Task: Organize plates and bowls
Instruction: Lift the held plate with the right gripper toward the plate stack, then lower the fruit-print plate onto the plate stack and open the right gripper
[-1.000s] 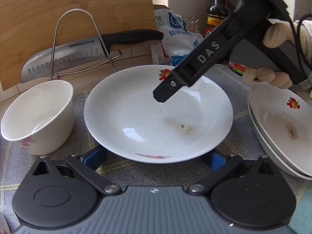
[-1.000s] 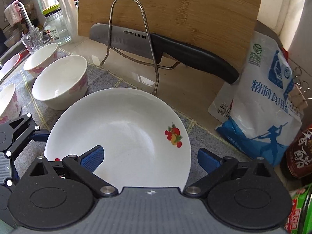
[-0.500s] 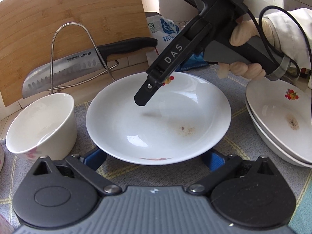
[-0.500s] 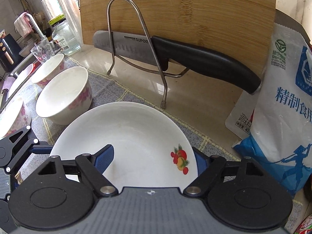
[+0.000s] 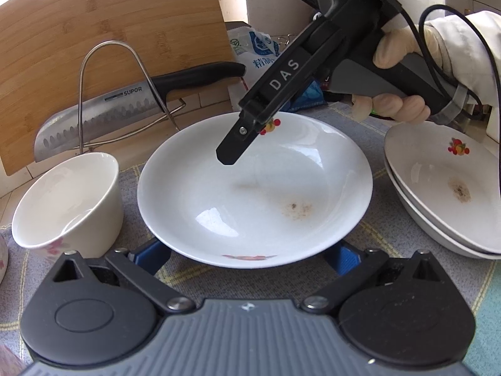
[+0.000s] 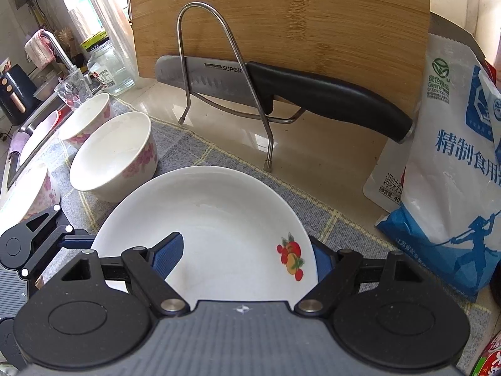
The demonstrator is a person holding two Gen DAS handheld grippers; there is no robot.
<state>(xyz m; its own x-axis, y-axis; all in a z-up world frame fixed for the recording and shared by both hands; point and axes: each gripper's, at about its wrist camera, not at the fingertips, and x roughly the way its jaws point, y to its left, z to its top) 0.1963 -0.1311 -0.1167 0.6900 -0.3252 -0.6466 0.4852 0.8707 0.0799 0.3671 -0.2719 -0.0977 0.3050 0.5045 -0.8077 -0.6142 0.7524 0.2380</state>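
Note:
A white deep plate (image 5: 253, 188) with a fruit print and a brown stain lies on the grey mat; it also shows in the right wrist view (image 6: 213, 232). My left gripper (image 5: 250, 255) is open at the plate's near rim, its blue pads (image 5: 150, 255) under the rim on both sides. My right gripper (image 6: 244, 255) is open over the plate's far rim, one blue pad (image 6: 169, 252) inside the plate, the other outside the rim. A stack of two like plates (image 5: 447, 188) lies at the right. A white floral bowl (image 5: 69, 203) stands left of the plate.
A wire rack (image 6: 225, 94) holds a black-handled knife (image 6: 281, 91) against a bamboo board (image 6: 281, 15) behind the plate. A blue-white salt bag (image 6: 447, 172) stands to the right. More floral bowls (image 6: 87, 119), a glass and a sink lie to the left.
My right gripper has come down and forward over the plate's far rim, its jaws closing somewhat around the rim. My left gripper has stayed at the near rim.

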